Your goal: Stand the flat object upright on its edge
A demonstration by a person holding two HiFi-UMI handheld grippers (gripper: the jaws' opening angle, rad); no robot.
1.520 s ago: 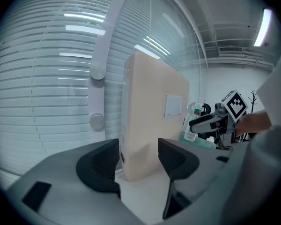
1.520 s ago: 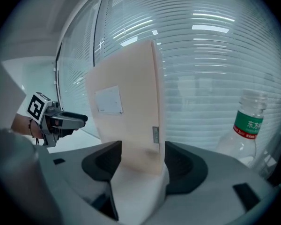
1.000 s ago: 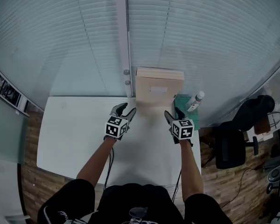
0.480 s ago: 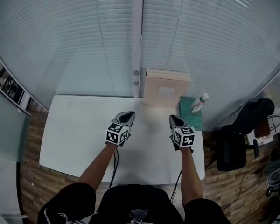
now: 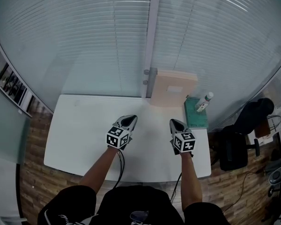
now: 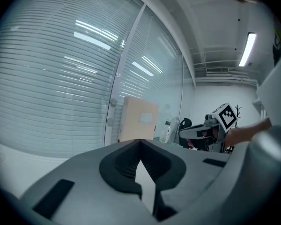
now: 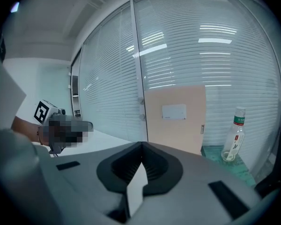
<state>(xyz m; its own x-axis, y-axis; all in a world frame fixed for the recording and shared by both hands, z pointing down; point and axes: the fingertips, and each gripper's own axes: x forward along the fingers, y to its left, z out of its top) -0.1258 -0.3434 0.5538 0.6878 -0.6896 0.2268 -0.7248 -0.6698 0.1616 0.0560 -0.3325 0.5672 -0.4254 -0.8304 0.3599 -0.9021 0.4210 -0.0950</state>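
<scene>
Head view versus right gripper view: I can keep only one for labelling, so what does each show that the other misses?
Only the head view: the whole white table, the office chair and the wooden floor. Only the right gripper view: the right hand-held gripper close up, its jaws shut on nothing. Both: the tan board standing against the glass wall, with the bottle beside it.

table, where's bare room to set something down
The left half of the table is bare, from its left edge along the glass wall. Crowded at the far right corner: upright beige box, green mat, bottle.
</scene>
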